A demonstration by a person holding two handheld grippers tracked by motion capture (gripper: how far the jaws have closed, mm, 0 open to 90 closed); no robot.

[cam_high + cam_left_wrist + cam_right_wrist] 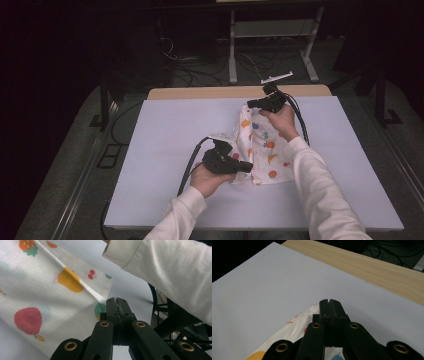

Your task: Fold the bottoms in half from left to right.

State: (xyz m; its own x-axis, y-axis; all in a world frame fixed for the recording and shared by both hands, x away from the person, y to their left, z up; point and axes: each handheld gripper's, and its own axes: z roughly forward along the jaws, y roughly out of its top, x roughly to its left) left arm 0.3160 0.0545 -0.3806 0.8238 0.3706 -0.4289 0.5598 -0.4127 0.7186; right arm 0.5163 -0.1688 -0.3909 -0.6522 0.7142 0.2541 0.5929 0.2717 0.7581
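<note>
A white cloth (262,145) printed with coloured fruit lies partly lifted on the pale board (160,130). My left gripper (246,166) is at the cloth's near left corner. In the left gripper view its jaws (117,302) are pressed together on the hem of the cloth (37,290). My right gripper (251,104) holds the far corner up off the board. In the right gripper view those jaws (329,303) are closed with the cloth (297,325) running in under them. The right arm's white sleeve (175,270) crosses above the cloth.
The board covers a wooden table whose far edge (200,93) shows as a tan strip (374,270). Beyond it stand a metal frame (272,30) and loose floor cables (200,70). Each gripper trails a black cable (190,165) over the board.
</note>
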